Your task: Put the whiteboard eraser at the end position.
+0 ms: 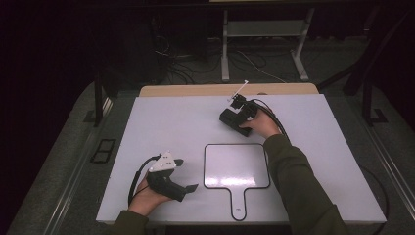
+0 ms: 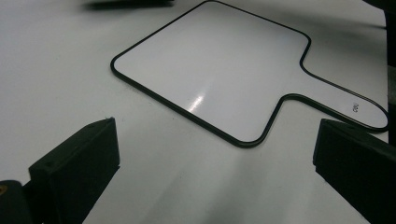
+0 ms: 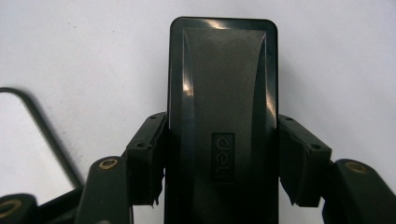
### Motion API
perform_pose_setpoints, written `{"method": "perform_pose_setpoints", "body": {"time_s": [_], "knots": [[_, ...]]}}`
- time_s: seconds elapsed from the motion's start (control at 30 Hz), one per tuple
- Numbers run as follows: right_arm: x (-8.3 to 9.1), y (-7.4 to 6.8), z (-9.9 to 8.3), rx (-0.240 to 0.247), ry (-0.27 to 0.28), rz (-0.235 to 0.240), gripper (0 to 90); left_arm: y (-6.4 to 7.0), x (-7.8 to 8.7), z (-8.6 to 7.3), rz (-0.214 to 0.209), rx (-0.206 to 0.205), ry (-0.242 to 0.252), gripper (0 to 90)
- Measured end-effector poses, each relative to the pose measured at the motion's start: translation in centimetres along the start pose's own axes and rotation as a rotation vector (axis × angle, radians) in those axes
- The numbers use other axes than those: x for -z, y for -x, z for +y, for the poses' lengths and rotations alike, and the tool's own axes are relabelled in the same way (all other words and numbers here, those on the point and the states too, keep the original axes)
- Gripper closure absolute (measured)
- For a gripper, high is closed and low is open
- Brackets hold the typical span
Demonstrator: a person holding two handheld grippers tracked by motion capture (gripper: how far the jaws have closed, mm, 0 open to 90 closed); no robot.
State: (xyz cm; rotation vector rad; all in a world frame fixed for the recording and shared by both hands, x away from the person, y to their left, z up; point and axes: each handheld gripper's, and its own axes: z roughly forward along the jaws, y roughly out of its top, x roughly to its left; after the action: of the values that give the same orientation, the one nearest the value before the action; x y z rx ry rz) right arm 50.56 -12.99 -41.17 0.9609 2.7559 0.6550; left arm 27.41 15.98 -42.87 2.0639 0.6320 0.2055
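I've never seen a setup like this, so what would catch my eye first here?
Probably the white paddle-shaped board with a black rim, lying flat at the near middle of the table. Then the right gripper, farther back, its jaws closed on the sides of a black eraser block; the left gripper waits open at the near left.

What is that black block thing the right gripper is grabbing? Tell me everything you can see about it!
The black block looks like a whiteboard eraser: a long, flat rectangle with rounded corners, a shiny plastic rim and a duller raised panel on top with a small embossed label. It lies flat on the white table, at the far side, beyond the paddle-shaped whiteboard and apart from it. The right gripper has its jaws pressed against the block's two long sides, near one end. Nothing else touches it.
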Motion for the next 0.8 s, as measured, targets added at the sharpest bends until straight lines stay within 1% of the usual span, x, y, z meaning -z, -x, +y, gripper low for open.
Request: {"method": "perform_pose_setpoints", "body": {"time_s": [0.03,0.1,0.17,0.2,0.23,0.27,0.33,0.4,0.47,0.5,0.53,0.6,0.7,0.77,0.8], "knots": [[-0.2,0.0,0.1,0.000,0.000,0.006,38.5,0.0,0.0,0.0,0.000,0.001,0.000,0.0],[-0.8,0.1,0.3,0.010,-0.006,-0.004,38.4,-0.1,0.0,0.0,0.002,0.003,-0.001,0.0],[-1.3,0.2,0.3,0.011,-0.013,-0.006,38.3,-0.3,0.0,0.0,-0.001,-0.003,-0.003,0.0],[-1.5,0.2,0.3,-0.001,-0.010,0.001,38.3,-0.4,-0.1,0.0,-0.002,0.000,-0.002,0.0],[-1.6,0.4,0.2,0.002,-0.004,-0.002,38.2,-0.5,-0.1,0.0,-0.003,-0.002,-0.002,0.0],[-1.6,0.5,0.1,-0.014,0.002,0.004,38.2,-0.6,-0.1,0.0,-0.003,-0.001,-0.002,0.0],[-1.5,0.5,0.1,-0.025,0.023,0.016,38.2,-0.8,-0.2,0.0,-0.002,-0.002,0.001,0.0],[-1.1,0.6,0.0,-0.027,0.041,0.012,37.8,-1.1,-0.2,-0.1,0.001,0.001,0.004,0.0],[-0.6,0.5,0.1,-0.059,0.071,0.017,34.5,-1.2,-0.2,-0.2,0.000,0.004,0.008,0.0],[-0.2,0.6,0.1,-0.058,0.088,0.006,32.8,-1.2,-0.2,-0.2,0.001,0.005,0.009,0.0],[0.1,0.5,0.1,-0.076,0.108,0.010,31.1,-1.2,-0.2,-0.2,0.002,0.001,0.006,0.0],[0.8,0.4,0.0,-0.083,0.130,0.014,27.2,-1.2,-0.3,-0.3,0.002,-0.003,0.001,0.0],[1.8,0.3,-0.3,-0.088,0.168,0.009,25.1,-1.1,-0.4,-0.3,0.001,-0.001,-0.002,0.0],[2.3,0.4,-0.7,-0.099,0.197,0.026,23.6,-1.0,-0.5,-0.3,-0.001,0.002,0.001,0.0],[2.5,0.4,-0.9,-0.109,0.200,0.036,22.4,-1.0,-0.5,-0.2,-0.001,0.001,0.003,0.0]]}}
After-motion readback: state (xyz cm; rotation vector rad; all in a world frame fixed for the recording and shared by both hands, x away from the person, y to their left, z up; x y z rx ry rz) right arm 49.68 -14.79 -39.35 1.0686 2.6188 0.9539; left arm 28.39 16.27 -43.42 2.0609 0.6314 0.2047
